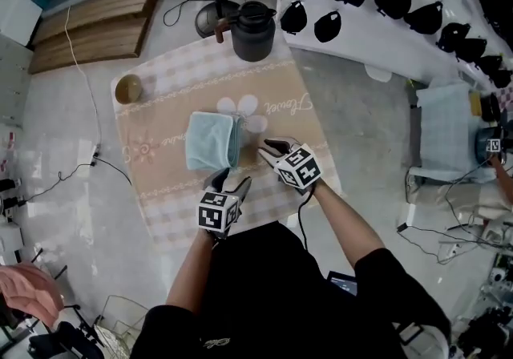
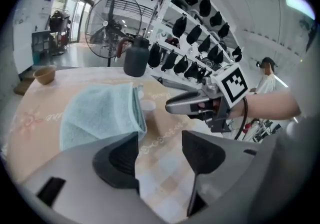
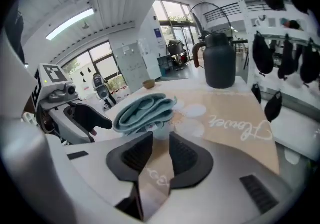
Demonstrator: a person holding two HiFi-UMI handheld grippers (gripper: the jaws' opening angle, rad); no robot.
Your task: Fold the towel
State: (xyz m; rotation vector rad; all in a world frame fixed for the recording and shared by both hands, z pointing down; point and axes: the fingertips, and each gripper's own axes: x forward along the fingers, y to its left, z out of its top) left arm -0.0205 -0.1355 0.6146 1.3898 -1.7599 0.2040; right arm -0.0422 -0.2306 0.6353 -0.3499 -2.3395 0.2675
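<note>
Towel [image 1: 212,141] lies mid-table on the checked tablecloth [image 1: 164,197], already a compact, layered rectangle. Stacked edges show along its right side, the fold line to the left. Left gripper [image 1: 231,183] sits just near of the towel's near edge, jaws wide, with only tablecloth showing between the pads, so it is not touching the fabric. Right gripper [image 1: 268,149] is just right of the towel's near-right corner, angled down toward the table. Its jaws are narrow but not closed; a strip of cloth pattern is visible in the gap and nothing is gripped. Both tools are close to the towel yet apart from it, which reads as the fold being finished or nearly so, with hands placed to tidy a corner if needed. Stack looks slightly loose at the right edge and could spring open if nudged. Dark jug [image 1: 253,29] stands at the far edge and a small bowl [image 1: 128,89] at far left, both well clear of the work area.
</note>
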